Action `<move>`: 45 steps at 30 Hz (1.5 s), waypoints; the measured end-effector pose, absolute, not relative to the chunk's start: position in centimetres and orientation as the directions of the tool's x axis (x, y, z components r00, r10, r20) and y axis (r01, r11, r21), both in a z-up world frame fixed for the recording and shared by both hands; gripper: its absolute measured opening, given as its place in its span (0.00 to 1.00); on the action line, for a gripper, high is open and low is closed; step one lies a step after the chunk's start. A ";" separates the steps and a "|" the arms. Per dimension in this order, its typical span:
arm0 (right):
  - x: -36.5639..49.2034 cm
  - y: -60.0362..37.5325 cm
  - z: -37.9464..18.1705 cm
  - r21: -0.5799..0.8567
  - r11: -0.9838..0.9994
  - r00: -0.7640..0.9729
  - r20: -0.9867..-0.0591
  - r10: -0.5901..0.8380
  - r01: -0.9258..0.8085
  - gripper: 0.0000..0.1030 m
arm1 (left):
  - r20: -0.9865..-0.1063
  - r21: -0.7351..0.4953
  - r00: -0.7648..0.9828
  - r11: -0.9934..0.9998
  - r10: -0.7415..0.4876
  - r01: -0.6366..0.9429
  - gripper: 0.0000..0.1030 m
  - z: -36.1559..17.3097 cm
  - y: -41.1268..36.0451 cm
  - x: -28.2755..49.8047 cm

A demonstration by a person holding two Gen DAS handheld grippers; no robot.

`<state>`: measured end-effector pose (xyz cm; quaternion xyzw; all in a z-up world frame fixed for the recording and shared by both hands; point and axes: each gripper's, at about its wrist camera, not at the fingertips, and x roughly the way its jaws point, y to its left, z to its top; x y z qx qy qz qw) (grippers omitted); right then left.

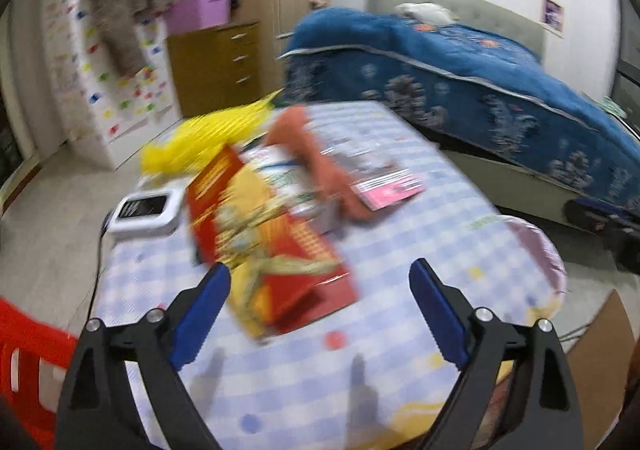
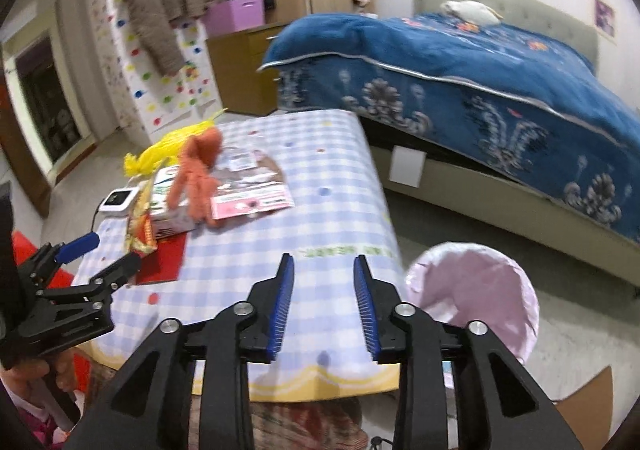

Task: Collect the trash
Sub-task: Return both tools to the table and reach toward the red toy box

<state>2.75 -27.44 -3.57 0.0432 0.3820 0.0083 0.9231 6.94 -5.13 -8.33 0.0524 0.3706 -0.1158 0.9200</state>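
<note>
A red and yellow snack wrapper (image 1: 264,246) lies on the checked table (image 1: 400,234), blurred, just ahead of my left gripper (image 1: 320,270), which is open and empty. The wrapper also shows in the right wrist view (image 2: 140,230), by the left gripper (image 2: 102,250). Behind it lie a white box (image 2: 172,206), an orange plush toy (image 2: 198,178), a pink card package (image 2: 252,202) and a yellow plastic bag (image 2: 160,150). My right gripper (image 2: 324,266) is open and empty above the table's near edge. A bin with a pink liner (image 2: 472,294) stands on the floor to the right.
A white device with a dark screen (image 1: 144,210) and cable sits at the table's left edge. A red plastic stool (image 1: 24,362) is at the left. A bed with a blue blanket (image 2: 480,70) fills the right. A cardboard piece (image 1: 600,350) lies on the floor.
</note>
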 end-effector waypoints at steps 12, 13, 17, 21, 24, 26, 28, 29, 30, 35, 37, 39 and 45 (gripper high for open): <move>3.6 -25.5 -4.2 0.070 0.997 0.689 -0.722 0.063 -0.017 0.43 | -0.737 0.072 0.671 0.979 -0.077 0.192 0.88 -11.5 -4.6 9.1; 3.6 -25.7 -4.3 0.071 0.997 0.688 -0.723 0.061 -0.013 0.43 | -0.740 0.082 0.669 0.979 -0.066 0.188 0.88 -11.8 -4.7 9.3; 3.8 -26.2 -4.7 0.079 0.997 0.685 -0.726 0.060 -0.003 0.43 | -0.751 0.095 0.659 0.982 -0.035 0.161 0.87 -12.5 -4.6 10.5; 3.8 -26.3 -4.9 0.082 0.997 0.683 -0.727 0.065 -0.007 0.43 | -0.740 0.093 0.672 0.985 -0.029 0.145 0.83 -12.4 -4.2 11.2; 3.8 -26.4 -5.0 0.085 0.996 0.682 -0.728 0.069 -0.010 0.43 | -0.737 0.096 0.675 0.985 -0.024 0.140 0.74 -12.6 -4.0 11.5; 3.7 -26.4 -5.0 0.084 0.996 0.682 -0.728 0.069 -0.011 0.43 | -0.731 0.099 0.682 0.986 -0.019 0.133 0.69 -12.5 -3.7 11.5; 3.7 -26.3 -5.0 0.083 0.996 0.682 -0.728 0.067 -0.010 0.43 | -0.721 0.092 0.692 0.988 -0.021 0.125 0.55 -12.3 -3.3 11.1; 3.7 -26.3 -5.0 0.080 0.997 0.683 -0.728 0.066 -0.010 0.43 | -0.716 0.092 0.698 0.989 -0.017 0.119 0.51 -12.1 -3.0 10.9; 3.6 -26.3 -4.9 0.079 0.997 0.684 -0.727 0.066 -0.012 0.43 | -0.709 0.094 0.705 0.989 -0.013 0.113 0.44 -11.9 -2.7 10.6; 3.4 -25.8 -4.8 0.075 0.997 0.685 -0.725 0.073 -0.026 0.43 | -0.661 0.083 0.750 0.994 0.003 0.069 0.13 -10.3 -0.5 8.4; 3.3 -25.4 -4.8 0.073 0.997 0.685 -0.725 0.079 -0.037 0.43 | -0.640 0.080 0.768 0.995 0.005 0.060 0.04 -9.7 0.3 7.5; 3.4 -24.9 -4.7 0.070 0.996 0.684 -0.724 0.086 -0.050 0.43 | -0.622 0.067 0.783 0.996 0.001 0.052 0.00 -8.9 1.1 6.7; 3.9 -23.3 -4.3 0.058 0.993 0.689 -0.716 0.110 -0.099 0.43 | -0.569 -0.009 0.822 0.999 -0.038 0.040 0.00 -6.3 3.3 5.2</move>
